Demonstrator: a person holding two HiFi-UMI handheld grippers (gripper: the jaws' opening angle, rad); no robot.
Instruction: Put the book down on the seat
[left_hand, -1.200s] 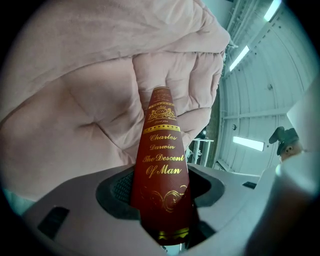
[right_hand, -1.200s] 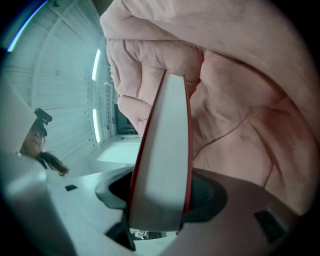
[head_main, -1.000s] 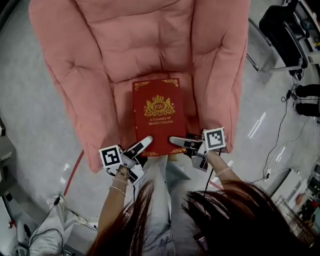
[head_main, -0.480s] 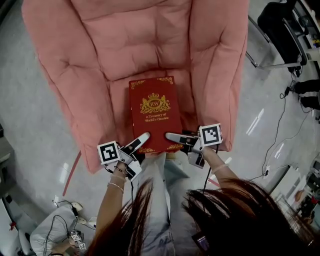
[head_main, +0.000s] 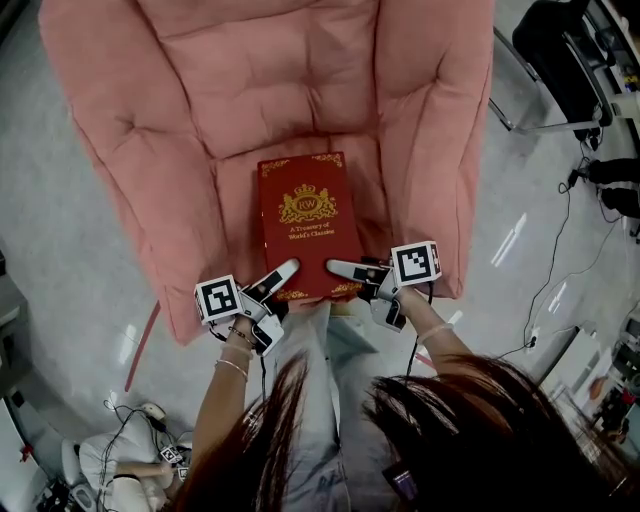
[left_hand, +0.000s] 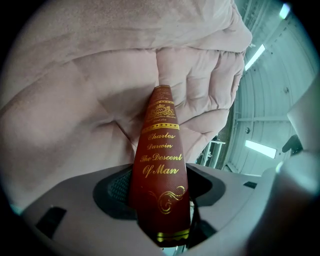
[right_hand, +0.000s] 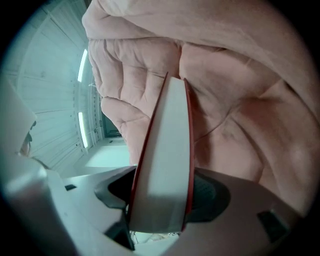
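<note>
Releasing step: book (head_main: 308, 225) lying flat on the near part of the seat (head_main: 238, 205), its near corners between the fingers of left gripper (head_main: 281, 278) and right gripper (head_main: 342, 270), both just opening though touching it; next move needs full opening, then straight withdrawal nearward.

Book (head_main: 308, 225) is deep red with a gold crest, gold lettering and gold corner scrolls. Its page edges (right_hand: 162, 165) are white. Chair (head_main: 250, 90) is plain pink. Floor (head_main: 60, 270) is glossy grey.
</note>
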